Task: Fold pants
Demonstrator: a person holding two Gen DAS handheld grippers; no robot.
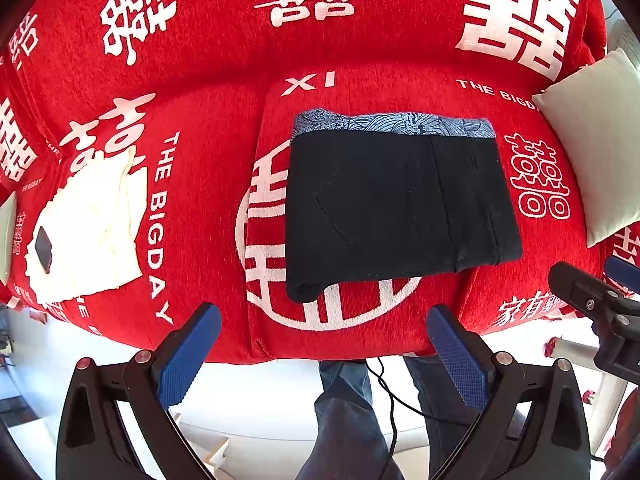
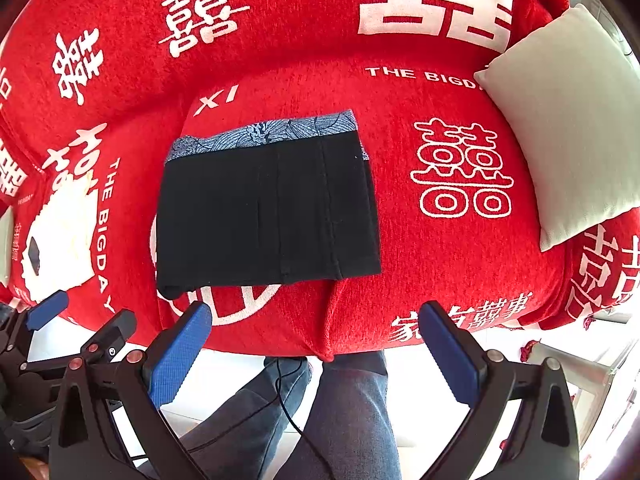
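my left gripper (image 1: 324, 320) and right gripper (image 2: 314, 318) both gape wide with nothing between their blue pads, held off the sofa's front edge. the black pants (image 1: 396, 204) lie folded on the red sofa cover (image 1: 208, 120), beyond them.

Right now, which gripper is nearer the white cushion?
Right. The right gripper hangs off the sofa's front edge with the white cushion up to its right; the left gripper sits farther left, facing the folded black pants.

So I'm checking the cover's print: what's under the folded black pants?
The folded black pants lie on the red sofa cover, over a white circular emblem. Only its left and bottom arcs show; its middle is covered by the pants.
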